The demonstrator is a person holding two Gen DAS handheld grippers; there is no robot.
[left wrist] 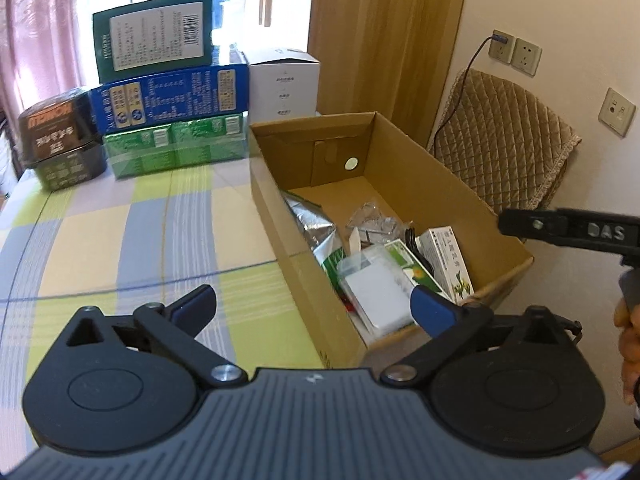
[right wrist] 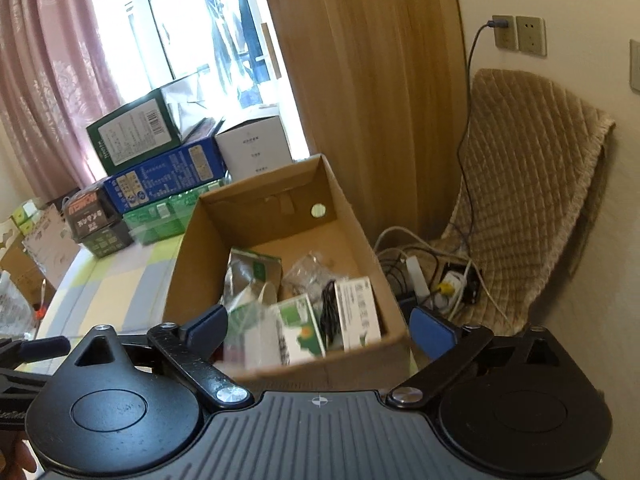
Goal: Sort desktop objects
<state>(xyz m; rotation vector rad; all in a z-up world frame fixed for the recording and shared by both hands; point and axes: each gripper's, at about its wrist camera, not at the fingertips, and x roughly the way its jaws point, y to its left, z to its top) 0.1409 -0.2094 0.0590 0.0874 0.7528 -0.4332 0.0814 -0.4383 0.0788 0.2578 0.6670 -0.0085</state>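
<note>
An open cardboard box point(left wrist: 280, 216) stands on the checked tablecloth point(left wrist: 120, 240); it also shows in the right wrist view point(right wrist: 188, 256). Inside lie a silver foil bag point(left wrist: 312, 224), a white flat packet point(left wrist: 376, 292), a green and white carton point(right wrist: 300, 332), a white medicine box point(right wrist: 356, 312), a black cable point(right wrist: 328, 316) and clear plastic wrap point(left wrist: 372, 216). My left gripper point(left wrist: 314, 306) is open and empty above the box's near left edge. My right gripper point(right wrist: 320, 326) is open and empty above the box's near end.
Stacked boxes stand at the table's back: green point(left wrist: 154, 36), blue point(left wrist: 168, 96), light green point(left wrist: 172, 144), white point(left wrist: 284, 84) and a black tin point(left wrist: 60, 136). A chair with a quilted cover point(right wrist: 532, 184) stands right of the table, with cables and a power strip point(right wrist: 416, 276) below.
</note>
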